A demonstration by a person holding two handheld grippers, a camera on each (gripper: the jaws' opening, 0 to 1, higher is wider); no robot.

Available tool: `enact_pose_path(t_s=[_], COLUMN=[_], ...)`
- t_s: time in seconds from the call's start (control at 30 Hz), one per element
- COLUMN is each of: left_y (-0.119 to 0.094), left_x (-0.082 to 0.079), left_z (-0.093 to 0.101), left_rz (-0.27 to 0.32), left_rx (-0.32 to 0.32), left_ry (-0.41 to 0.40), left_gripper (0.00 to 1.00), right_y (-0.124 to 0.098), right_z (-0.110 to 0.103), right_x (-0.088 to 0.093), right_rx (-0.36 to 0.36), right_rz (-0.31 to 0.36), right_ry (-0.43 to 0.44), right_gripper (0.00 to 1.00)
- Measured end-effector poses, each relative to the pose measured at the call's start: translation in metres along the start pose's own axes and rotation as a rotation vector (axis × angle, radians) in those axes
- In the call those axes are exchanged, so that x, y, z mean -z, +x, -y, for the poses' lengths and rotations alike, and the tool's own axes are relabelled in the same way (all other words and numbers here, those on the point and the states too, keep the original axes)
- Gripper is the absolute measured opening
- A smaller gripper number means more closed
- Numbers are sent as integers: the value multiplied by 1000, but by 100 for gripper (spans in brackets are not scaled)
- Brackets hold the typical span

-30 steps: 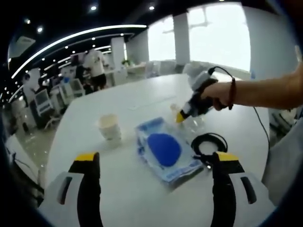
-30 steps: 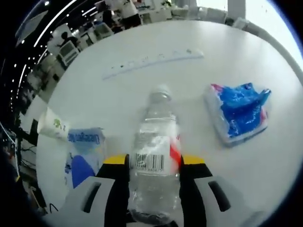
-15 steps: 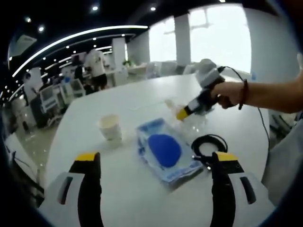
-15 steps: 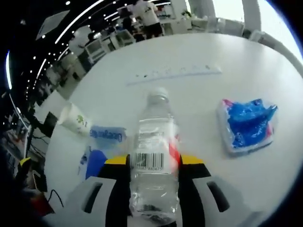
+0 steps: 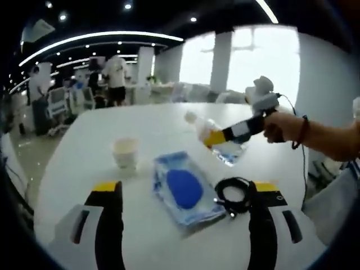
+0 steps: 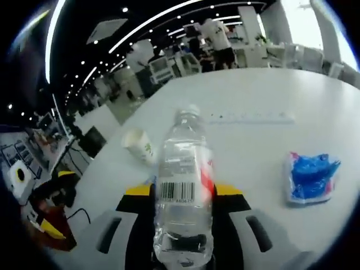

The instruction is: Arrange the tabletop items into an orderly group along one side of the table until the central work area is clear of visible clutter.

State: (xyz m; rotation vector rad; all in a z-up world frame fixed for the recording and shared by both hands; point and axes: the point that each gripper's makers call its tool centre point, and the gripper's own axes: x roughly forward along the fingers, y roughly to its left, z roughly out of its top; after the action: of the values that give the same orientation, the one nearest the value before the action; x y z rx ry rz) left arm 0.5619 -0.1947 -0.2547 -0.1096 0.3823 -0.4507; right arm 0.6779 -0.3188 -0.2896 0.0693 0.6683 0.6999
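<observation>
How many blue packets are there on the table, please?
2. One flat blue packet lies on the table between the paper cup and the black cable coil. Another, crumpled blue packet lies apart. Others may be hidden.

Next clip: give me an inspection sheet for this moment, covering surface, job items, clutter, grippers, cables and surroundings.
Surface: white table, large and round-edged.
Job's things: clear water bottle clamped in the right gripper, lifted off the table; paper cup upright; blue flat packet; blue-and-white pack lying further off.
Clutter: white power strip lying flat near the far edge.
Grippers: right gripper shut on the bottle; left gripper open, holding nothing.
Cables: black coiled cable beside the blue flat packet.
Surroundings: open office, people standing in the background, bright windows.
</observation>
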Motion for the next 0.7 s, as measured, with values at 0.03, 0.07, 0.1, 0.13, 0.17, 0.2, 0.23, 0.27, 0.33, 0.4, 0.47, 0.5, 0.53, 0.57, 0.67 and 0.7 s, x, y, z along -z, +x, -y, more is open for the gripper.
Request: enact_pose_path(t_s=[0.03,0.07,0.1,0.13,0.17,0.2,0.23,0.27,0.33,0.4,0.47,0.5,0.53,0.57,0.67,0.7], left_y=[-1,-2,-2,-3,-3,-3,-3,-3,-2,-1,1,1,2,3,4,4], left_x=[-1,-2,-4,-7,-9,-13,-15,-18,-22,-25,-27,-28,-28,-29,-32,-32], left_z=[1,2,4,7,10,13,15,18,21,25,32,35,36,37,39,39], left_rz=[-8,-7,-3,-5,-7,-8,-9,-12,-10,-22,-37,-44,-46,-50,-48,-45], left_rx=[8,14,22,41,59,73,80,90,94,113,142,155,159,161,165,167], left_ry=[11,13,14,21,22,14,7,5,19,29,17,14,11,-2,-59,-71], left_gripper=[89,89,88,87,85,84,82,83,83,81,79,78,77,77,77,77], right_y=[-3,-5,-8,-10,-12,-15,-18,-20,-26,-30,-34,-36,-37,-37,-40,-41], right_z=[-4,-7,-13,-17,-21,-28,-30,-35,-44,-53,-59,-63,-66,-70,-77,-79], right_x=[0,-1,-1,-2,-3,-1,-1,0,2,3,5,6,8,9,17,18], right_rx=[-9,-13,-31,-46,-59,-80,-84,-99,-120,-147,-167,-173,-187,-210,-235,-244], right_rz=[2,13,19,28,41,42,49,45,55,66,63,73,69,79,73,78], right_ry=[-8,-12,-22,-36,-52,-68,-67,-79,-94,-123,-154,-170,-180,-199,-212,-217], right_gripper=[38,38,38,38,38,38,38,38,38,38,38,38,38,38,37,37])
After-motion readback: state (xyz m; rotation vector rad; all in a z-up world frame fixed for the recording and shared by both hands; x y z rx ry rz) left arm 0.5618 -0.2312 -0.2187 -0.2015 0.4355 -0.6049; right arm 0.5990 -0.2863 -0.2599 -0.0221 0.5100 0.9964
